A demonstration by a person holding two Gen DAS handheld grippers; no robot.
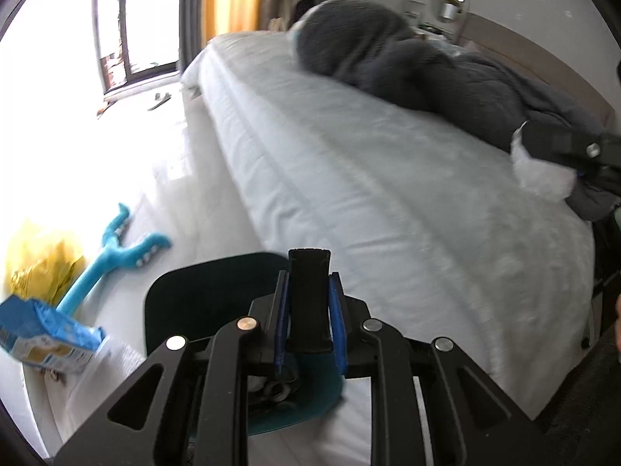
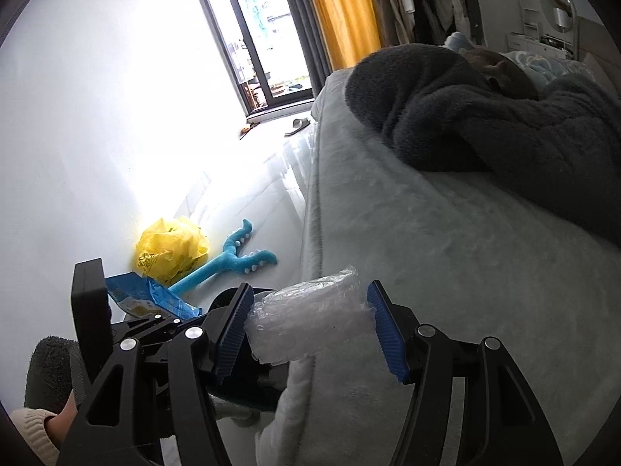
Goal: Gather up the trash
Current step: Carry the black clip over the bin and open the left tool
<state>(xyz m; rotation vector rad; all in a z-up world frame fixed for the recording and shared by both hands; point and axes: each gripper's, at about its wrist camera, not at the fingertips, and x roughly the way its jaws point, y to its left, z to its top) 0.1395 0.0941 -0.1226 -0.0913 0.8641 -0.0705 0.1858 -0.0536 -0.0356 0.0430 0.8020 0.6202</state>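
Note:
My left gripper is shut on a black flat handle of a teal dustpan, held over the floor beside the bed. My right gripper is shut on a crumpled clear plastic wrapper at the bed's edge; in the left wrist view it shows at the far right holding the same white wad. A blue snack packet lies on the floor; it also shows in the right wrist view. A yellow plastic bag lies by the wall.
A bed with a pale grey cover fills the right side, with a dark fleece blanket heaped on it. A blue plush toy lies on the white floor. A window door, slippers and a yellow curtain are at the far end.

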